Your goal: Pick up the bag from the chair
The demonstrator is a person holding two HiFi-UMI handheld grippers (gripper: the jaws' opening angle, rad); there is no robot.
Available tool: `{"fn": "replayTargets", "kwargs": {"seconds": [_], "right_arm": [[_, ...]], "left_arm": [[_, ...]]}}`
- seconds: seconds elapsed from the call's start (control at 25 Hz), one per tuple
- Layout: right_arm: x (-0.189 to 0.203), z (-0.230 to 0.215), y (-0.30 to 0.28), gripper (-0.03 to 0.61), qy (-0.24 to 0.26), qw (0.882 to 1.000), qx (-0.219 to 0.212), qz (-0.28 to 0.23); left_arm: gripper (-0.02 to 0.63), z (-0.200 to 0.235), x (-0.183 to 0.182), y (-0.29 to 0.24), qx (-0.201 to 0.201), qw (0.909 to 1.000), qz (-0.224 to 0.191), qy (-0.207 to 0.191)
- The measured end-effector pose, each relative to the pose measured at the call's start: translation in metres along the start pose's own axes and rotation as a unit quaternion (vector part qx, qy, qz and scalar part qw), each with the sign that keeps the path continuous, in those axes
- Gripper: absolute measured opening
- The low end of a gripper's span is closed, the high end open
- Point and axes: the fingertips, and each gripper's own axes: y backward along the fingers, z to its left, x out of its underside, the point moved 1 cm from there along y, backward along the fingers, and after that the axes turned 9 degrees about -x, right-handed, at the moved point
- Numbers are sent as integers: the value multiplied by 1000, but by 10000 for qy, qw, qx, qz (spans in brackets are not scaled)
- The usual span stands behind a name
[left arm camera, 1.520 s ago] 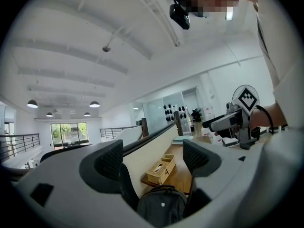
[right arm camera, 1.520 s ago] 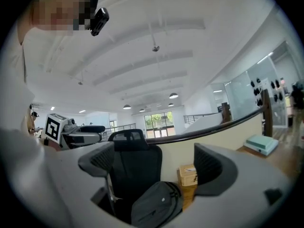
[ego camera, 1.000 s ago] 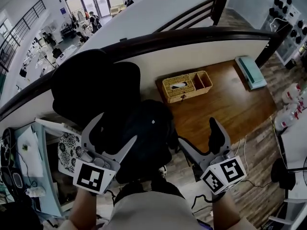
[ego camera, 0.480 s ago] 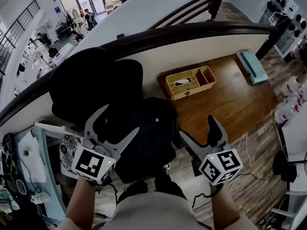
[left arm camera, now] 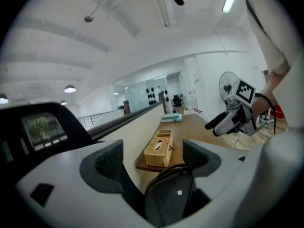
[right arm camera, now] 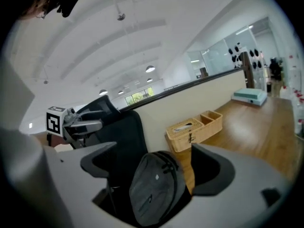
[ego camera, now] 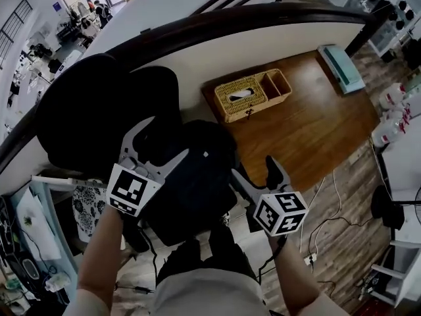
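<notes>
Nothing grabbed yet. Our left gripper (ego camera: 166, 137) and right gripper (ego camera: 251, 166) both have jaws spread wide, lined up on the bag (ego camera: 197, 176), which sits on the chair (ego camera: 85, 110) off the bench's (ego camera: 309, 124) left edge.

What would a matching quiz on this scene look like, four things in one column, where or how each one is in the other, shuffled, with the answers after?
Things:
1. bag
2. wicker basket
3. teal box
4. left gripper

Place or state:
A. at the far end of the wooden platform
B. jaws apart, close to the bag, holding nothing
C. on the seat of the black chair
D. on the wooden platform beside the white wall, at the end near the chair

Pairs: 1-C, 2-D, 3-A, 4-B
</notes>
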Motion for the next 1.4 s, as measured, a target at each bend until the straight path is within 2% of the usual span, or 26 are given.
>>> {"fn": "replayTargets", "kwargs": {"seconds": [0.16, 0.36, 0.48, 0.64, 0.76, 0.88, 1.08, 1.24, 1.28, 1.4], "right_arm": [[34, -17, -24, 483, -316, 9991, 132, 230], [83, -30, -53, 465, -801, 9954, 141, 508], [117, -38, -71, 459, -1159, 9907, 184, 689], [156, -54, -89, 460, -1490, 9837, 464, 889], [178, -66, -99, 460, -1857, 9761, 637, 934], [198, -74, -106, 459, -2112, 9694, 763, 996], [222, -94, -120, 439, -2332, 9626, 886, 1058], [229, -97, -124, 335, -2361, 9619, 857, 1077], [228, -96, -124, 325, -2358, 9622, 824, 1084], [229, -93, -123, 233, -2420, 9616, 669, 1106]], "left_arm": [[393, -3, 66, -43, 430, 9984, 353, 91], [393, -7, 136, -85, 709, 9937, 806, 330], [393, -17, 166, -107, 960, 9903, 983, 220], [393, -37, 200, -134, 1402, 9824, 1233, -77], [393, -47, 223, -152, 1647, 9763, 1400, -107], [393, -51, 252, -167, 1704, 9701, 1726, 10], [393, -59, 282, -191, 1746, 9669, 1828, -347], [373, -64, 286, -197, 1795, 9664, 1814, -317], [353, -63, 285, -196, 1817, 9661, 1811, -290], [244, -58, 277, -191, 1877, 9653, 1810, -101]]}}
